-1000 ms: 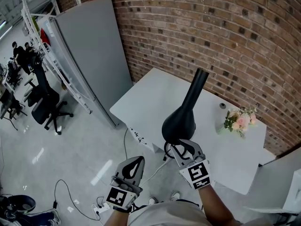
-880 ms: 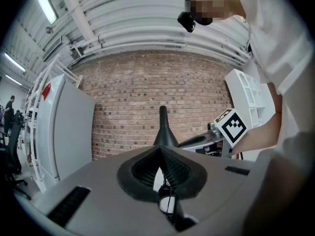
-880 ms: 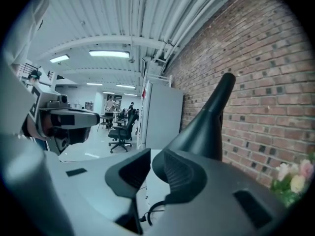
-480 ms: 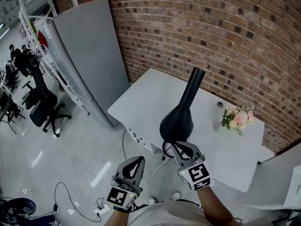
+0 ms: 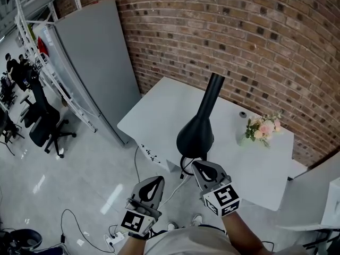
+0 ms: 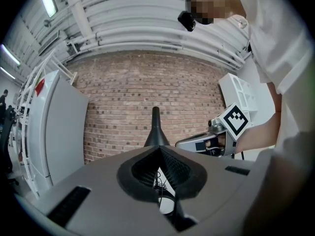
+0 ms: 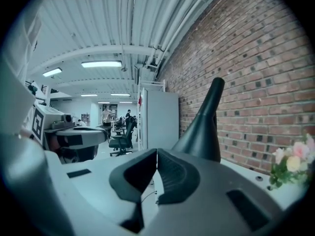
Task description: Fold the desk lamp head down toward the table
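Two grippers are held side by side in front of a white table that is set against a brick wall. Over the table's near edge a black lamp is seen, its wide rounded end nearest the grippers and its narrow end raised and leaned toward the wall; its foot is hidden. A thin cable is looped below the wide end. The right gripper is placed just beside that wide end, with the lamp ahead of it and to its right; contact cannot be told. Its jaws have just been closing and are now pressed together, with nothing caught between them. The left gripper is held lower in the head view and well apart from the lamp, pointed toward it; its jaws are likewise pressed together and nothing is pinched. Pink flowers are stood on the table's far right part, near the wall. A grey panel is leaned at the table's left, and office chairs are seen beyond it on the floor
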A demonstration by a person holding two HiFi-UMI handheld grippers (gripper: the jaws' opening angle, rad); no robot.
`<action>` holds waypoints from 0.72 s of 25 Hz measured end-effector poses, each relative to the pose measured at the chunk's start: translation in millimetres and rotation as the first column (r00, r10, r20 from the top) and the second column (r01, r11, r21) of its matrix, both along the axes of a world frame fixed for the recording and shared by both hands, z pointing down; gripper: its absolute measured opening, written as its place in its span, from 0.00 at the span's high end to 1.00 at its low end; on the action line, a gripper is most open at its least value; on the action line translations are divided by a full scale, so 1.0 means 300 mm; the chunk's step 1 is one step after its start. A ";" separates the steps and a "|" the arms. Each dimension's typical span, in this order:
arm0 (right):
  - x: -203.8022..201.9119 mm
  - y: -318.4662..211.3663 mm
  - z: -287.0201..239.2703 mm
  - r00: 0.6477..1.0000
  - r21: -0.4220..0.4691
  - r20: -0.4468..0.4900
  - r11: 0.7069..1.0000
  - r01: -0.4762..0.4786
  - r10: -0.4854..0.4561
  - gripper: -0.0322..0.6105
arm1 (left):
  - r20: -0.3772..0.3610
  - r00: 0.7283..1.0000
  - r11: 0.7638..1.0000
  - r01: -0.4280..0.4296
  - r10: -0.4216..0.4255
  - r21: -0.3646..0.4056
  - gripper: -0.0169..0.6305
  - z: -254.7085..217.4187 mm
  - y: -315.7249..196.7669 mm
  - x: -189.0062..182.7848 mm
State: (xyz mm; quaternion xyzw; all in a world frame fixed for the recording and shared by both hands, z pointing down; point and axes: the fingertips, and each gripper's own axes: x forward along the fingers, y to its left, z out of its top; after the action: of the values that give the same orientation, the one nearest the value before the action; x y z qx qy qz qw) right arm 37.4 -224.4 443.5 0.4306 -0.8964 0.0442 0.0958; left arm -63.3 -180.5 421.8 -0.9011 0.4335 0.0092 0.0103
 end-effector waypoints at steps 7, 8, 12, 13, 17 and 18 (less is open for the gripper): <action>-0.016 0.052 -0.024 1.000 0.004 0.016 1.000 -0.002 0.002 0.92 | -0.013 1.000 1.000 -0.019 0.019 0.000 0.96 -0.007 0.041 -0.002; -0.021 0.060 -0.027 1.000 0.006 0.016 1.000 0.000 0.000 0.92 | -0.014 1.000 1.000 -0.019 0.019 -0.002 0.96 -0.007 0.048 -0.006; -0.037 0.090 -0.030 1.000 0.001 0.009 1.000 0.006 -0.006 0.92 | -0.012 1.000 1.000 -0.018 0.017 -0.005 0.96 -0.001 0.075 -0.021; -0.040 0.097 -0.030 1.000 0.000 0.009 1.000 0.005 -0.005 0.92 | -0.011 1.000 1.000 -0.019 0.019 -0.005 0.96 0.001 0.082 -0.023; -0.054 0.119 -0.033 1.000 0.004 0.011 1.000 0.004 -0.004 0.92 | -0.021 1.000 1.000 -0.020 0.020 -0.017 0.96 0.004 0.106 -0.036; -0.058 0.125 -0.031 1.000 0.003 0.008 1.000 0.004 -0.004 0.92 | -0.022 1.000 1.000 -0.020 0.020 -0.017 0.96 0.004 0.113 -0.041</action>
State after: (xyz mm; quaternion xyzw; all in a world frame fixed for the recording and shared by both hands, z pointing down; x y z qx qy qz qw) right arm 19.9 -186.8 434.1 0.4289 -0.8976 0.0443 0.0916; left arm -75.5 -146.6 423.1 -0.9052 0.4247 0.0153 -0.0020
